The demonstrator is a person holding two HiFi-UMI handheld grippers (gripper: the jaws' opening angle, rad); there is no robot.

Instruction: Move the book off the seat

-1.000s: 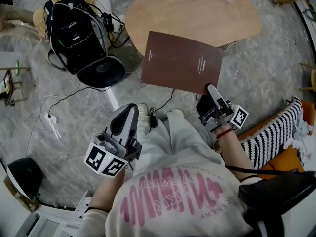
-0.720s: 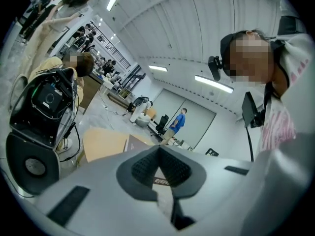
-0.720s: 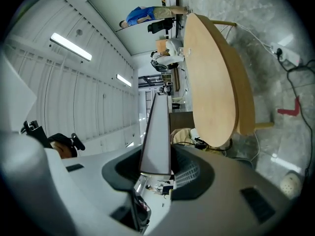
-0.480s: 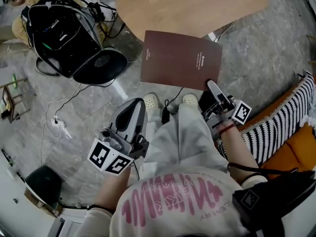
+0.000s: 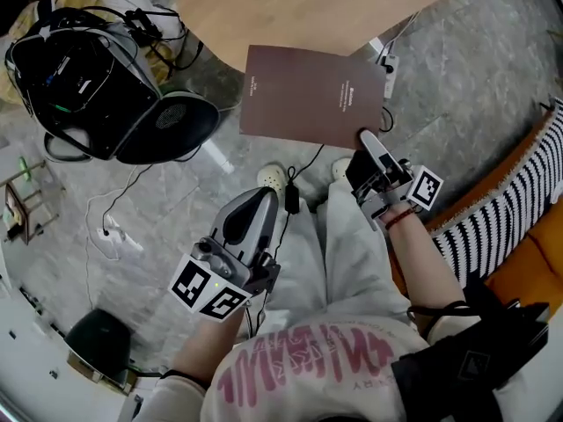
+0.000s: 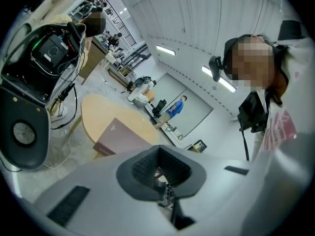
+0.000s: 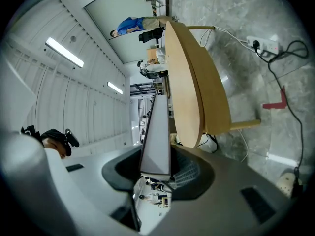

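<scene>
1. The book [image 5: 312, 97] is thin and dark brown. Its cover is flat, with a short line of pale print.
2. My right gripper [image 5: 368, 143] is clamped on the book's near edge. The book juts out flat ahead of it, above the floor, with its far edge toward the wooden seat [image 5: 325, 3].
3. My left gripper [image 5: 253, 207] has its jaws together on nothing, low beside my leg and well apart from the book.
4. The print is too small to read. The seat is cut off at the top of the head view. I cannot tell whether the book's far edge touches the seat. In the right gripper view the book shows only edge-on.
5. A black equipment case [image 5: 79, 77] with tangled cables sits ahead and left of my left gripper. A white power strip [image 5: 388, 60] lies just past the book's right corner. A striped cushion [image 5: 501, 209] is to the right of my right gripper.
</scene>
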